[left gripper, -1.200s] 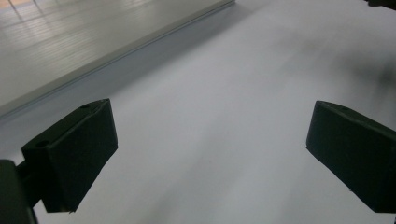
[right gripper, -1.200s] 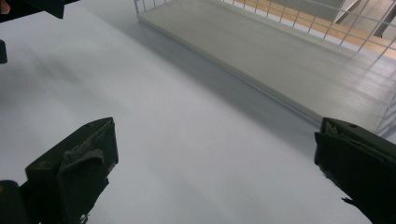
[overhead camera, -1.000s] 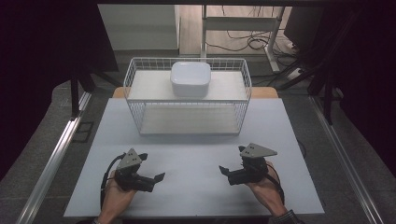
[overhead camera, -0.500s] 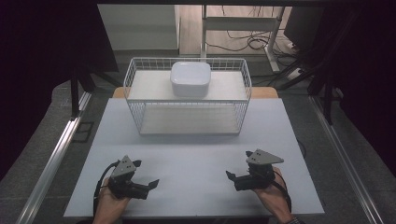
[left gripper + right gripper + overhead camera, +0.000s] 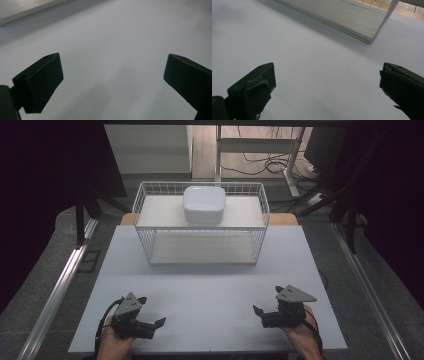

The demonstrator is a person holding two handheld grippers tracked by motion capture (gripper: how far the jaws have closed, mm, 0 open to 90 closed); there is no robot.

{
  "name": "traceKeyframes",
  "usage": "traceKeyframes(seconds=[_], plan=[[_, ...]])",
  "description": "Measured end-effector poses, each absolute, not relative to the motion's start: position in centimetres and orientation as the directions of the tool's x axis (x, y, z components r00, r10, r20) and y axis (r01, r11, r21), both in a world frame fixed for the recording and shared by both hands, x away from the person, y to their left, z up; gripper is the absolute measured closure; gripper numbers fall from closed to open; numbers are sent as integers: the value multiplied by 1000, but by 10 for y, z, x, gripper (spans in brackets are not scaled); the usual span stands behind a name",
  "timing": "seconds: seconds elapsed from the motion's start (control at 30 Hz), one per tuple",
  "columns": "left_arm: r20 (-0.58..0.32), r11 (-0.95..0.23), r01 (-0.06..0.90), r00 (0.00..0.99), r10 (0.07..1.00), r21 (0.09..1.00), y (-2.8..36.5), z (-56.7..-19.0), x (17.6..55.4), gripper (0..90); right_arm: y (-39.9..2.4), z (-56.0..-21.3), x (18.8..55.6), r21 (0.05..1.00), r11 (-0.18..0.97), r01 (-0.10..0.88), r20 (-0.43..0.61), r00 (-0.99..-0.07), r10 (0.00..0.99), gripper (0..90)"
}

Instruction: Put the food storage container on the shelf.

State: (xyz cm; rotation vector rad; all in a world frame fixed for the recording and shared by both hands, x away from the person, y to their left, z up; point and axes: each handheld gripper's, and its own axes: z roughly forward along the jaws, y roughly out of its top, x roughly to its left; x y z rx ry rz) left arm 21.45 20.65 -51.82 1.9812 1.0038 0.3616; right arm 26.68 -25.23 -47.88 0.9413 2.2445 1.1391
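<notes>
Left gripper [image 5: 156,322] at 7 o'clock and right gripper [image 5: 258,311] at 5 on table [image 5: 210,290], both jaws wide apart, empty. Basket [image 5: 202,247] at 12, white box [image 5: 204,204] on its top.

A: Item at twelve o'clock?
B: Wire basket [image 5: 200,227], white grid; white bowl [image 5: 204,204] on top.
A: Surface?
B: Table [image 5: 210,290], plain pale grey.
A: Five and seven o'clock?
B: Left gripper [image 5: 154,325], right gripper [image 5: 260,314]: black, grey plates.

White table [image 5: 210,295], wire basket [image 5: 150,227], possibly lidded white container [image 5: 204,205]
</notes>
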Motion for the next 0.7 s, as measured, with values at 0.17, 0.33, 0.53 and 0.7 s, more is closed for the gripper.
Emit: traceKeyframes(seconds=[0.17, 0.33, 0.53, 0.7], plan=[[-159, -282, 538, 632, 759, 794, 211, -523, 213, 19, -259, -485, 264, 819, 417, 394, -66, -657, 751, 1], [-195, -267, 558, 633, 749, 786, 215, -527, 211, 17, -266, -491, 262, 809, 413, 417, -52, -650, 758, 1], [-216, -278, 582, 638, 740, 764, 216, -531, 210, 14, -273, -499, 262, 782, 404, 474, -11, -638, 770, 1], [-216, -284, 588, 635, 741, 757, 215, -533, 212, 13, -274, -502, 263, 765, 415, 492, -15, -631, 776, 1]])
